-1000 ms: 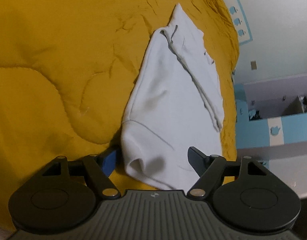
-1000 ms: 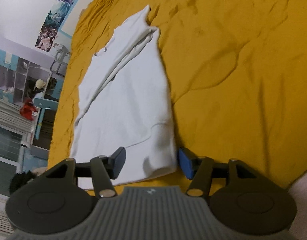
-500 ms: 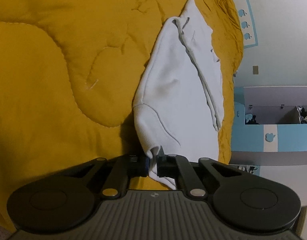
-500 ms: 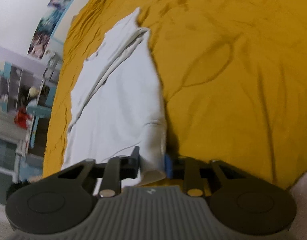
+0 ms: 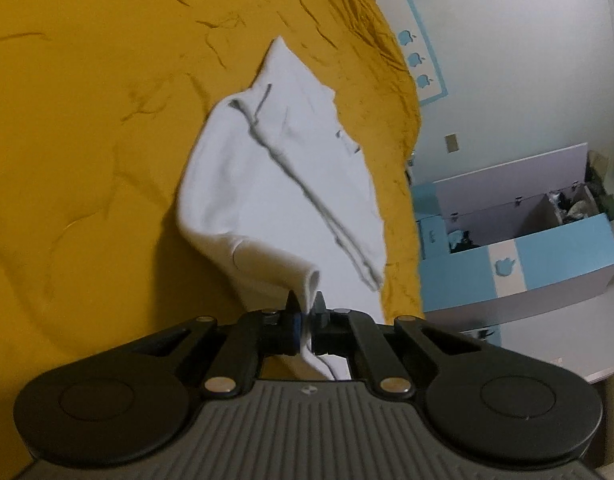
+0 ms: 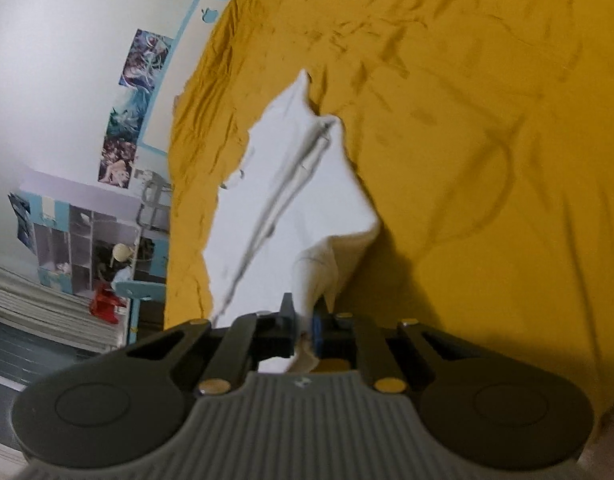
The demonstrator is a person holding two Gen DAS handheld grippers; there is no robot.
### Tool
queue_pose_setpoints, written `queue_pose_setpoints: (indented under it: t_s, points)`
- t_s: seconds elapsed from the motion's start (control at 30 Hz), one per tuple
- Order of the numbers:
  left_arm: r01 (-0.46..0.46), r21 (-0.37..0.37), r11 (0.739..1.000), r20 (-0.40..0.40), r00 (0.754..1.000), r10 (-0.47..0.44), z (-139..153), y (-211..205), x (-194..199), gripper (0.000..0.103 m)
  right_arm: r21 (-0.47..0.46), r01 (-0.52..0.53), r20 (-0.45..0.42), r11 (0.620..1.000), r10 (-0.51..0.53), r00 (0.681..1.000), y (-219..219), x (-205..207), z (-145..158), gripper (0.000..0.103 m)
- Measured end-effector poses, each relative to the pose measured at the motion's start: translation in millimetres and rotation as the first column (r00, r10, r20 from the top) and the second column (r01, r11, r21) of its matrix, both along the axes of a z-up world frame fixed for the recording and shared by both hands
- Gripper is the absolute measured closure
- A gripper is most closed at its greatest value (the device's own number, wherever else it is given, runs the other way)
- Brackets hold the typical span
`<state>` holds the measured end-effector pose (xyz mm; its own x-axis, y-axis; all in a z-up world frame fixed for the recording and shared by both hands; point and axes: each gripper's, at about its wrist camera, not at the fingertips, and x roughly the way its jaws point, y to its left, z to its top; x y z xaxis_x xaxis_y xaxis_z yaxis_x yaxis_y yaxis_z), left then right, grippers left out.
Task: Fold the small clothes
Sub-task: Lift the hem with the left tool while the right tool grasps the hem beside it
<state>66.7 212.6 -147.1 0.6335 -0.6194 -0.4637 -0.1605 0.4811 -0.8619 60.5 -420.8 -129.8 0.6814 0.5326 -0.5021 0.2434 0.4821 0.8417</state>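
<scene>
— So, where is the shirt [image 5: 267, 184] now?

— It lies on the yellow quilt [image 5: 87, 140], stretched away from me, and its near end is in my two tools. My left gripper [image 5: 305, 314] pinches one near corner of the hem. My right gripper [image 6: 305, 314] pinches the other near corner.

— Are the jaws really pressed together?

— Yes, on both sides. The right jaws have just been closing, and now the white cloth is squeezed between the pads, with a small tail of cloth hanging out behind them. On the left it is the same: the fingers meet on the fabric and a bit of hem comes out below.

— Is the cloth flat near the tools?

— No. At each gripper the corner is lifted off the quilt and gathered into a narrow fold that runs up into the jaws. I see a shadow on the quilt beside each lifted part. The far part of the shirt rests on the quilt, and it ends in a point at the far side.

— How is it folded already?

— A long folded edge runs along it, from near my grippers towards the far point. In the left view this edge is on the right half of the shirt; in the right view it is on the left half.

— And beyond the quilt?

— A blue and white box [image 5: 547, 248] stands beside the bed, and posters [image 6: 135, 104] hang on the wall.
</scene>
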Motion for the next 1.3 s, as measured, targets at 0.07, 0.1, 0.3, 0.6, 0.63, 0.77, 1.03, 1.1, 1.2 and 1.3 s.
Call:
queue_pose_setpoints:
  t_s: [0.07, 0.1, 0.3, 0.6, 0.63, 0.77, 1.03, 1.1, 1.2, 1.3]
  points:
    - [-0.020, -0.015, 1.000, 0.015, 1.000, 0.020, 3, 1, 14, 0.099, 0.036, 0.013, 0.008, 0.999, -0.013, 1.000, -2, 15, 3, 0.100]
    - [-0.011, -0.014, 1.000, 0.037, 0.999, 0.012, 8, 2, 25, 0.099, 0.051, 0.015, 0.014, 0.999, -0.016, 1.000, -4, 26, 5, 0.100]
    - [0.024, 0.043, 0.999, 0.142, 0.989, -0.030, 38, 6, 113, 0.099, 0.040, 0.039, 0.080, 0.998, -0.042, 0.996, -10, 121, 28, 0.101]
    - [0.012, 0.117, 0.993, 0.234, 0.971, -0.040, 50, -1, 274, 0.100, -0.055, 0.045, 0.116, 0.998, -0.038, 0.993, 6, 316, 40, 0.101]
    - [0.009, 0.120, 0.993, 0.222, 0.974, -0.035, 44, -2, 291, 0.099, -0.076, 0.050, 0.113, 0.996, -0.041, 0.993, 8, 333, 38, 0.101]
    - [-0.018, 0.178, 0.984, 0.210, 0.977, -0.020, 20, -5, 344, 0.099, -0.152, 0.088, 0.068, 0.984, -0.078, 0.995, 20, 398, 21, 0.101]
    - [-0.234, 0.230, 0.945, 0.149, 0.968, 0.203, -13, 28, 352, 0.071, -0.160, 0.329, 0.041, 0.931, -0.326, 0.944, 22, 427, -20, 0.064]
    - [-0.205, 0.181, 0.962, 0.164, 0.971, 0.177, -9, 39, 324, 0.069, -0.107, 0.296, 0.084, 0.949, -0.288, 0.954, 11, 409, -16, 0.064]
    - [-0.146, 0.285, 0.947, 0.166, 0.981, 0.101, 5, 38, 271, 0.069, 0.002, 0.209, 0.088, 0.978, -0.208, 0.974, 0, 365, -13, 0.063]
    - [-0.098, 0.284, 0.954, 0.142, 0.988, 0.059, 13, 33, 218, 0.066, 0.038, 0.137, 0.083, 0.990, -0.140, 0.987, -3, 318, -5, 0.058]
